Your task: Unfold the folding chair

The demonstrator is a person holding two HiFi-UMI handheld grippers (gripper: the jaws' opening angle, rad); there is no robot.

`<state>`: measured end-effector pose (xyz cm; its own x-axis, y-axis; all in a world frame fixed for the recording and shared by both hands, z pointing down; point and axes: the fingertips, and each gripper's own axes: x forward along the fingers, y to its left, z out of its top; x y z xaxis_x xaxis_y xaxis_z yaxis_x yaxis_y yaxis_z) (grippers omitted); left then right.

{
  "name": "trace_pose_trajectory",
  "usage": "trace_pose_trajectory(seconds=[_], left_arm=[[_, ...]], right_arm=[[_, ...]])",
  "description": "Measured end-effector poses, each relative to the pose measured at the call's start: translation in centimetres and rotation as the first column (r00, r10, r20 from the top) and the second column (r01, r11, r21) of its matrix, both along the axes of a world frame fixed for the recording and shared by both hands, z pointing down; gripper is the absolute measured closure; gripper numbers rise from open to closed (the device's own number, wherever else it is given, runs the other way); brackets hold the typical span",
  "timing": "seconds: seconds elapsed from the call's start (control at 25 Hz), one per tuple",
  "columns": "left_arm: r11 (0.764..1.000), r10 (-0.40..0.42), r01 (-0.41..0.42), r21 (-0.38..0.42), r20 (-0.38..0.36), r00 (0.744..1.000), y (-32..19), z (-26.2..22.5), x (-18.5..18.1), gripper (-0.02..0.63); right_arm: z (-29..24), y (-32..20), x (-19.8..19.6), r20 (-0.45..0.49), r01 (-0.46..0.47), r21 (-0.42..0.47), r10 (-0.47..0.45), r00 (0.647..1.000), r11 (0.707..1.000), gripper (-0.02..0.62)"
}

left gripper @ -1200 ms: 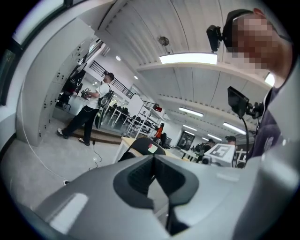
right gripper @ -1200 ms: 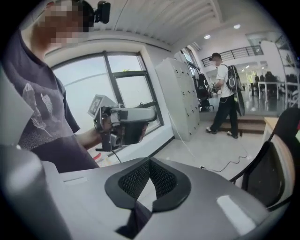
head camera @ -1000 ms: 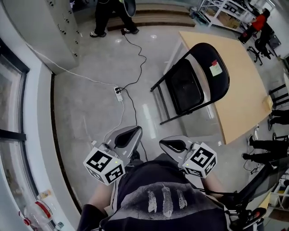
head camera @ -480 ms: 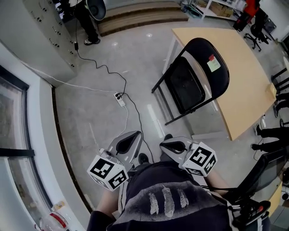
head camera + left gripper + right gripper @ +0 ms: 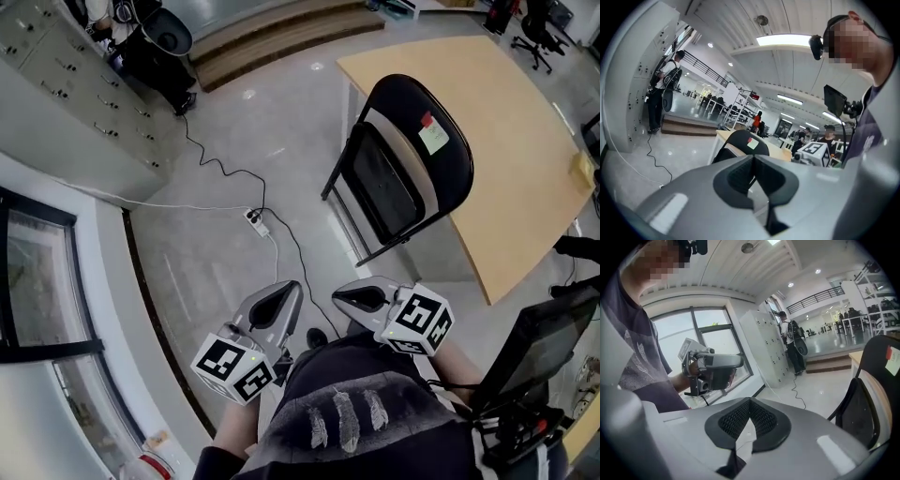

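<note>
A black folding chair (image 5: 403, 169) stands folded on the floor, propped against the edge of a wooden table (image 5: 511, 122); a white and red sticker marks its backrest. It also shows ahead as the chair (image 5: 740, 143) in the left gripper view and at the right edge as the chair (image 5: 872, 399) in the right gripper view. My left gripper (image 5: 281, 298) and right gripper (image 5: 352, 296) are held side by side in front of my body, well short of the chair. The jaws of the left gripper (image 5: 753, 158) and of the right gripper (image 5: 750, 403) are shut with nothing between them.
A power strip (image 5: 255, 221) with black and white cables lies on the grey floor left of the chair. Grey lockers (image 5: 66, 84) and a person (image 5: 150, 42) are at the far left, wooden steps (image 5: 272, 33) behind. A window wall runs along the left; a screen on a stand (image 5: 544, 328) is at right.
I have stepped toward the chair with both grippers carried along, so the chair sits nearer. The chair stays folded against the table. Both jaws stay shut.
</note>
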<state>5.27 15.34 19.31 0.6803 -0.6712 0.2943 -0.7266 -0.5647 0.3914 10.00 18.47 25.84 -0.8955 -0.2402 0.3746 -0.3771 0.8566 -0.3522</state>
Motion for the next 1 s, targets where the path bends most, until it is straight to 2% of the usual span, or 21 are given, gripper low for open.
trace_pose_trajectory(seconds=[0.32,0.56,0.8,1.0], left_arm=[[1.0,-0.028,0.028,-0.005,0.089,0.996,-4.8,0.2,6.3,0.604],[0.999,-0.025,0.029,-0.037,0.121,0.992,-7.3,0.8,11.6,0.604],[0.998,0.04,-0.034,-0.046,0.139,0.989,-9.4,1.0,14.7,0.604],[0.995,0.1,-0.096,-0.036,0.143,0.985,-10.3,1.7,16.1,0.604]], right_arm=[[1.3,-5.5,8.0,0.038,-0.016,-0.028,0.017,0.999,0.999,0.595],[1.4,-9.1,13.4,0.054,-0.027,-0.017,0.028,0.998,0.999,0.595],[2.2,-10.2,16.1,0.064,-0.085,-0.048,0.088,0.994,0.995,0.594],[3.3,-10.5,16.4,0.013,-0.104,-0.052,0.105,0.994,0.993,0.595]])
